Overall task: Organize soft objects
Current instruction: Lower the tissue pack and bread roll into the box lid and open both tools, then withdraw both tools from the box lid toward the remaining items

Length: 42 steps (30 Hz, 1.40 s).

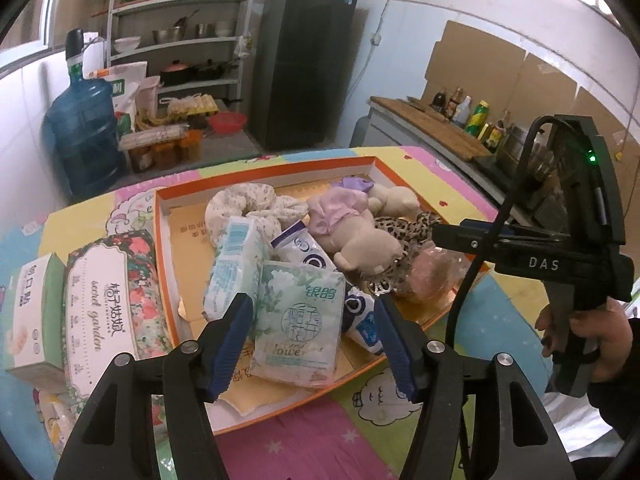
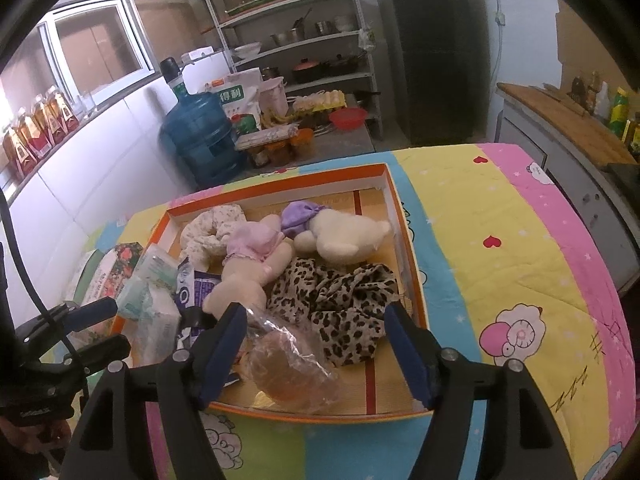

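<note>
Daylight is coming through a sliding window (image 2: pixel 96 44) into a white-tiled kitchen, where a dark refrigerator (image 1: pixel 306 60) is standing beside a metal shelving unit (image 1: pixel 180 28) loaded with pots and bowls. A blue water jug (image 2: pixel 198 140) is sitting on the floor, while bottles are lining a wooden counter (image 1: pixel 436 124) backed by cardboard sheets (image 1: pixel 480 64).

Left hand-held gripper (image 1: pixel 314 344): I see its jaws apart, gripping nothing, a green tissue pack (image 1: pixel 298 324) between them.
Box (image 1: pixel 160 240): orange-rimmed, on my surface (image 1: pixel 304 444); inside lie tissue packs, a plush toy (image 1: pixel 360 232), a leopard-print cloth (image 1: pixel 404 232).
Left of box: a floral tissue box (image 1: pixel 108 304).
Right hand-held gripper (image 1: pixel 560 264): at the right edge, held by a hand (image 1: pixel 592 336).
</note>
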{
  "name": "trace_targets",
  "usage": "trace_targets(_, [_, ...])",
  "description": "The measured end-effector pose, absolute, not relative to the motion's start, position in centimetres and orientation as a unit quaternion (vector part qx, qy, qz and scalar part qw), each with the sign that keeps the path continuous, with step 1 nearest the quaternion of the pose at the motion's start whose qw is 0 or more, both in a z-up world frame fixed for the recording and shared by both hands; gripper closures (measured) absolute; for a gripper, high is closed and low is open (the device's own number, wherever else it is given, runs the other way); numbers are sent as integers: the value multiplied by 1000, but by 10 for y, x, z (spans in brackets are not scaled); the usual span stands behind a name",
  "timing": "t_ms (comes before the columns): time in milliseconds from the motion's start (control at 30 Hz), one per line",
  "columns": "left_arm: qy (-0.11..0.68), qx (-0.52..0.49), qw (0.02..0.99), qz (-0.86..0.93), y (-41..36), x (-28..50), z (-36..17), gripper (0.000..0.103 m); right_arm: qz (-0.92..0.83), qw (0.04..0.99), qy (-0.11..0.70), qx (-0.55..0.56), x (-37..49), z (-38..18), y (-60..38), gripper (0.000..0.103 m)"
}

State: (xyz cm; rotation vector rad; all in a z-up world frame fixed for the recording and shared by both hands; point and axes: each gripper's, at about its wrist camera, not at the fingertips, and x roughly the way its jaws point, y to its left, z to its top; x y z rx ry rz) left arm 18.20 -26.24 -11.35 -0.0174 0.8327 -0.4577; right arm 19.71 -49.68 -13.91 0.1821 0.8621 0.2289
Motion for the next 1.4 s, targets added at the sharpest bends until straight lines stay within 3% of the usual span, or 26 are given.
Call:
trace_targets(633, [344,-15,915,-212,-217,132,-77,38,99,919,375,74,151,-98,-463,32])
trace_targets(1400, [314,-60,931,-178,-98,64,-56,38,105,928,355,38,80,-63,-365,32])
